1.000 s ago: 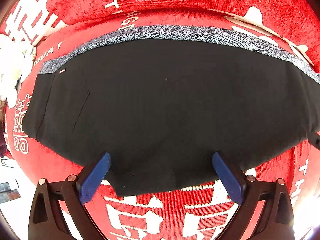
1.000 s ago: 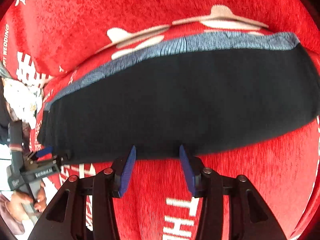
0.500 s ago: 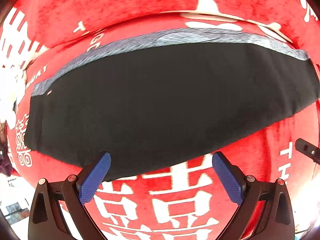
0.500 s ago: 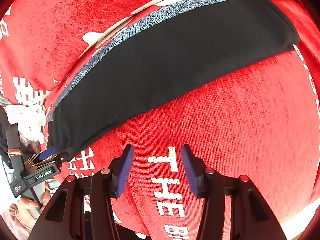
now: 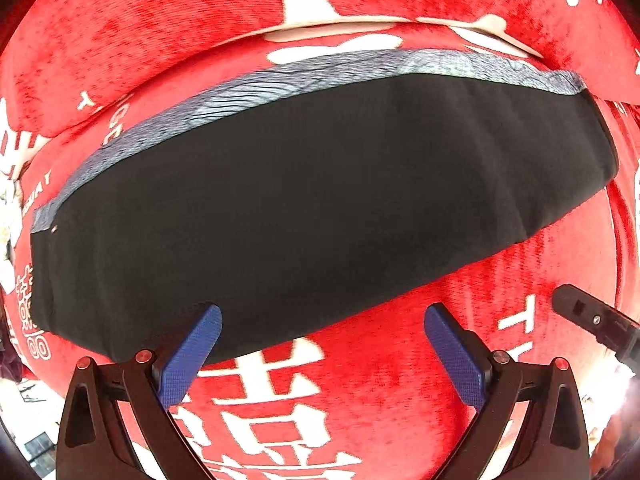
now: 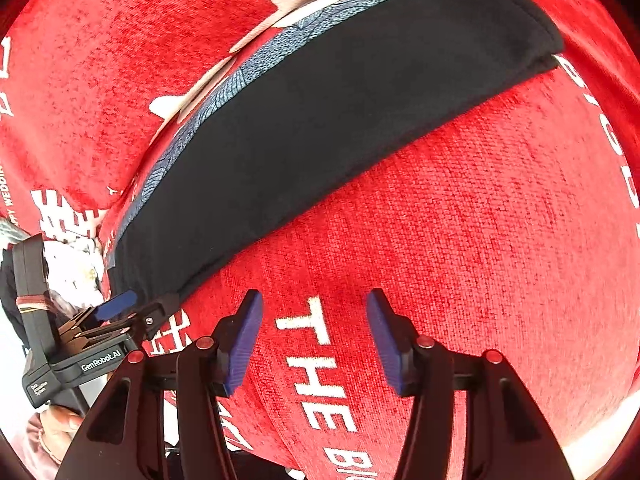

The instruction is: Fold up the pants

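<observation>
The black pants (image 5: pixel 304 204) lie flat as a long folded strip on the red cover, with a grey-blue patterned band (image 5: pixel 280 84) along the far edge. They also show in the right wrist view (image 6: pixel 328 120). My left gripper (image 5: pixel 322 344) is open and empty at the pants' near edge, its left finger over the hem. My right gripper (image 6: pixel 314 332) is open and empty above bare red cover, a short way clear of the pants. The left gripper (image 6: pixel 120 312) shows in the right wrist view at the pants' left end.
The red plush cover (image 6: pixel 460 208) with white lettering spreads over a sofa seat and backrest (image 5: pixel 200 12). White fabric (image 5: pixel 8 216) lies at the left end. The right gripper's tip (image 5: pixel 592 316) shows at the right in the left wrist view.
Both grippers have drawn back from the pants' near edge. The right gripper has opened wider and moved right, over bare cover. The pants lie still.
</observation>
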